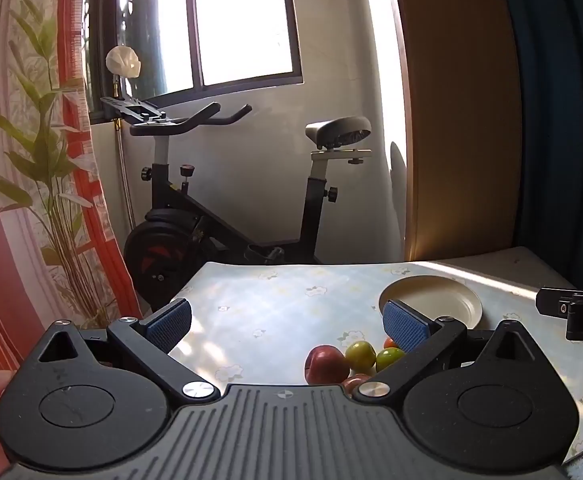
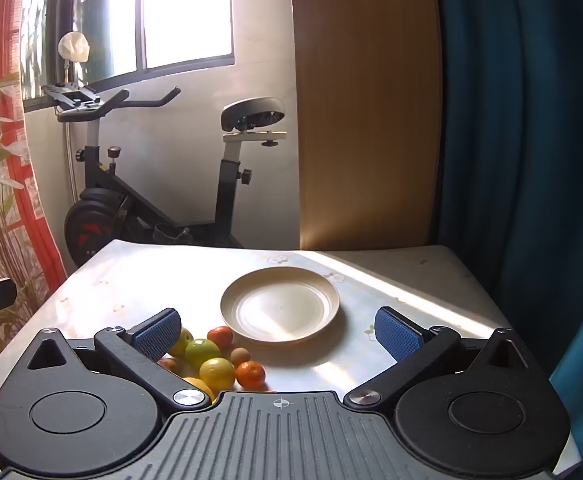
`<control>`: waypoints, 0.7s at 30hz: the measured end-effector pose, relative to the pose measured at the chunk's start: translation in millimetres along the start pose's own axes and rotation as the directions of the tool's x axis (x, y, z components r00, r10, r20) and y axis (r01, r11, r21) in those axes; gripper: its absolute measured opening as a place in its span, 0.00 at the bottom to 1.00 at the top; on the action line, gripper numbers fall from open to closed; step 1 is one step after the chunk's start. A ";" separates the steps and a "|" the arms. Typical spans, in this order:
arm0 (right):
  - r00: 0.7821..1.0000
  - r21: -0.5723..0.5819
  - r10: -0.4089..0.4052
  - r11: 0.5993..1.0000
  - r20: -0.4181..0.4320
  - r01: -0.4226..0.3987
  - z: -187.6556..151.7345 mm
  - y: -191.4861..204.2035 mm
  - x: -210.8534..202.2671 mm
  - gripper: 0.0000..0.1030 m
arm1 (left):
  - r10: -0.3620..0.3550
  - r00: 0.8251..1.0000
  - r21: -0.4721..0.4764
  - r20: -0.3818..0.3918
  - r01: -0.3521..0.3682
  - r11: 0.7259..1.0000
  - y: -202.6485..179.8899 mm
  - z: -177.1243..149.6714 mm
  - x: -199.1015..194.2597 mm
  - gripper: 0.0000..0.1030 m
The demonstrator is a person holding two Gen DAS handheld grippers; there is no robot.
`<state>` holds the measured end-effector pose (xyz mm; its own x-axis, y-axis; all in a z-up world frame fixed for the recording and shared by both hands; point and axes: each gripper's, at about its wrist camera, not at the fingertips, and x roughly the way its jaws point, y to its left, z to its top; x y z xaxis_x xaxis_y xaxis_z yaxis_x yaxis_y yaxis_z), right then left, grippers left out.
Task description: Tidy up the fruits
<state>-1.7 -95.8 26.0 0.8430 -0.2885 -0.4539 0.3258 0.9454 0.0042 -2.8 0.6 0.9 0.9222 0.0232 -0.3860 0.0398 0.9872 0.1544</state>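
A cluster of small fruits lies on the flowered table near its front edge. In the right wrist view I see a green fruit (image 2: 201, 353), a yellow one (image 2: 217, 373), two orange mandarins (image 2: 250, 374) (image 2: 220, 337) and a small brown fruit (image 2: 240, 356). An empty cream plate (image 2: 279, 305) sits just behind them. In the left wrist view a red apple (image 1: 326, 364) and green fruits (image 1: 360, 353) lie in front of the plate (image 1: 431, 300). My left gripper (image 1: 287, 326) is open and empty, left of the fruits. My right gripper (image 2: 277, 332) is open and empty, above the plate's near rim.
The table (image 2: 131, 280) has a pale floral cover. Behind it stand an exercise bike (image 2: 151, 184), a window, a wooden panel (image 2: 367, 120) and a blue curtain (image 2: 531, 160) on the right. A patterned curtain hangs at left. The right gripper's body shows at the left view's edge (image 1: 579, 312).
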 end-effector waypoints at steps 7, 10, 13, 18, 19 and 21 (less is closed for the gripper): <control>1.000 0.003 -0.002 1.000 0.003 0.002 -1.3 -0.5 -0.1 1.00 | 0.005 1.000 -0.005 0.006 -0.005 1.000 -0.2 0.8 -0.5 1.00; 1.000 0.003 -0.002 1.000 0.004 0.002 -1.1 -0.5 -0.2 1.00 | 0.004 1.000 -0.007 0.008 -0.004 1.000 0.1 0.8 -0.7 1.00; 1.000 0.003 -0.003 1.000 0.004 0.003 -0.8 -0.4 -0.4 1.00 | 0.002 1.000 -0.012 0.010 -0.002 1.000 0.4 1.1 -1.2 1.00; 1.000 0.005 0.000 1.000 0.004 0.000 -1.0 -1.1 -0.8 1.00 | -0.006 1.000 -0.019 0.008 0.006 1.000 0.5 0.8 -2.3 1.00; 1.000 0.005 0.000 1.000 0.004 0.000 -1.1 -0.8 -0.9 1.00 | -0.008 1.000 -0.020 0.006 0.008 1.000 0.9 0.9 -1.7 1.00; 1.000 0.004 -0.001 1.000 0.004 0.001 -0.8 -1.0 -1.0 1.00 | -0.008 1.000 -0.019 0.006 0.008 1.000 0.7 0.8 -1.8 1.00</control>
<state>-3.3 -96.4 25.8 0.8443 -0.2905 -0.4503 0.3288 0.9444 0.0073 -4.1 1.1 2.4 0.9243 0.0144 -0.3814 0.0400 0.9901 0.1343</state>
